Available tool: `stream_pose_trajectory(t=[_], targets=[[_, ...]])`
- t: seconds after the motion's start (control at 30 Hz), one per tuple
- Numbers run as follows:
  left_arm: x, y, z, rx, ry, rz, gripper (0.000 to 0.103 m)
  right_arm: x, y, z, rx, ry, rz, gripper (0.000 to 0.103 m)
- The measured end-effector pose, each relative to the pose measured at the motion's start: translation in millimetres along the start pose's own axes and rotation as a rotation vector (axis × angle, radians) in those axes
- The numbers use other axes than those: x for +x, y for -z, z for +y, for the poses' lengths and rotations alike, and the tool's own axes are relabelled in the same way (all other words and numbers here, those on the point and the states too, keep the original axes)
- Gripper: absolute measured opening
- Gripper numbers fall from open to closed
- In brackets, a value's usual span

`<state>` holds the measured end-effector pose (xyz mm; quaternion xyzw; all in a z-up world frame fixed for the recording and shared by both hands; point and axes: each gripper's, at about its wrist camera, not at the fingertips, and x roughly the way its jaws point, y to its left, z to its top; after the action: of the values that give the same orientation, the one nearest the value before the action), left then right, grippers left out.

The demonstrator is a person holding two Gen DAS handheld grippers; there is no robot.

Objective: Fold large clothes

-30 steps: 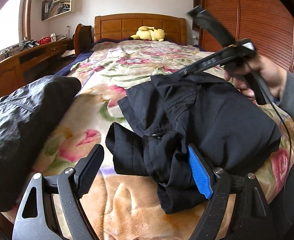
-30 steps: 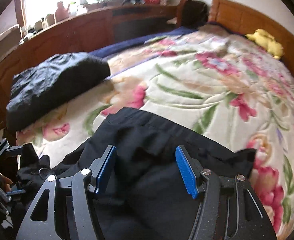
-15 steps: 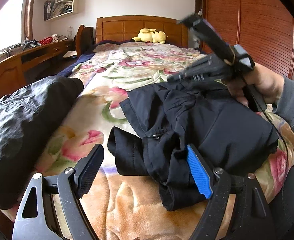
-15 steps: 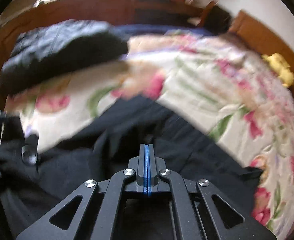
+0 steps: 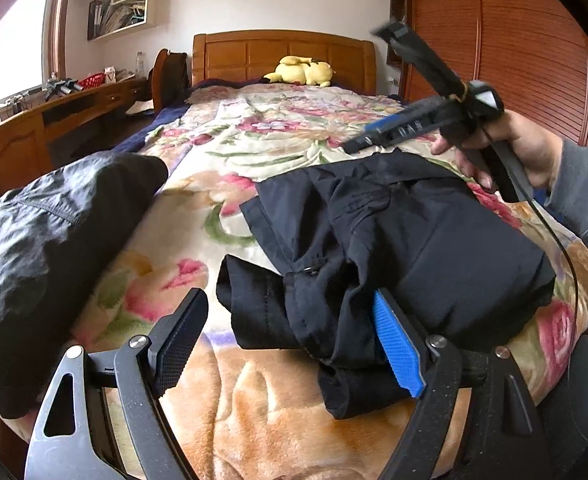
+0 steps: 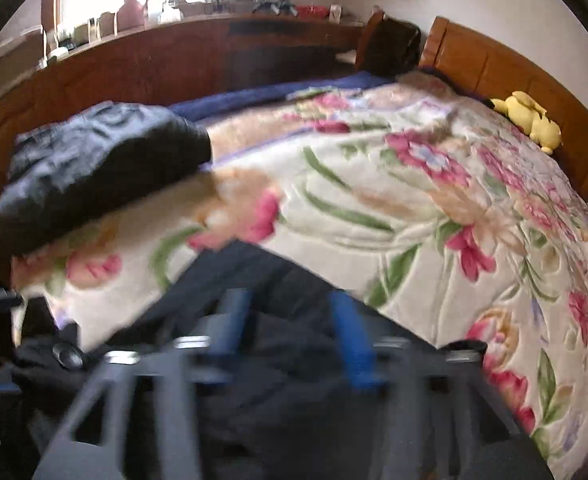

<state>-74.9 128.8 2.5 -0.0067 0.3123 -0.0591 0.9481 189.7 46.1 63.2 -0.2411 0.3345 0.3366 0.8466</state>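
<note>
A black garment (image 5: 414, 240) lies folded and bunched on the floral blanket (image 5: 294, 152) near the bed's foot. My left gripper (image 5: 289, 344) stands open at its near edge. The blue pad (image 5: 398, 344) touches a hanging fold, and the black pad (image 5: 181, 340) is clear of the cloth. A hand (image 5: 514, 148) holds my right gripper (image 5: 358, 142) just above the garment's far edge. In the blurred right wrist view the right gripper (image 6: 291, 332) hovers over the black garment (image 6: 294, 400), jaws opening, with no cloth pinched between them.
A folded dark jacket (image 5: 53, 240) (image 6: 101, 168) sits at the bed's left edge. A yellow plush toy (image 5: 300, 72) (image 6: 530, 120) lies by the wooden headboard (image 5: 281, 52). A wooden desk (image 5: 33, 132) runs along the left, a wardrobe (image 5: 514, 48) along the right.
The right gripper snapped shut half a second ago and now stands apart again, tilted more steeply above the garment's far edge. The left gripper and the garment have not moved.
</note>
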Motion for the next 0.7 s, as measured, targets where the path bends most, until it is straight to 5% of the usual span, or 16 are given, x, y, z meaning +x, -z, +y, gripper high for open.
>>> stream_pose_trajectory(t=[0.13, 0.3, 0.37, 0.4, 0.47, 0.7], targets=[[4, 2, 2, 0.001, -0.001, 0.007, 0.083, 24, 13, -26, 0.033, 0.003, 0.095, 0.068], [7, 5, 2, -0.006, 0.006, 0.012, 0.083, 25, 23, -40, 0.037, -0.102, 0.118, 0.066], [8, 5, 3, -0.011, 0.003, 0.014, 0.083, 30, 23, -33, -0.004, -0.104, 0.142, 0.035], [8, 6, 3, -0.012, 0.001, 0.013, 0.083, 24, 22, -32, -0.034, -0.092, 0.145, 0.027], [6, 6, 4, -0.019, -0.001, 0.009, 0.083, 8, 20, -26, -0.092, -0.067, 0.104, 0.014], [-16, -4, 0, -0.04, -0.028, -0.07, 0.083, -17, -7, -11, -0.06, 0.105, -0.128, 0.011]])
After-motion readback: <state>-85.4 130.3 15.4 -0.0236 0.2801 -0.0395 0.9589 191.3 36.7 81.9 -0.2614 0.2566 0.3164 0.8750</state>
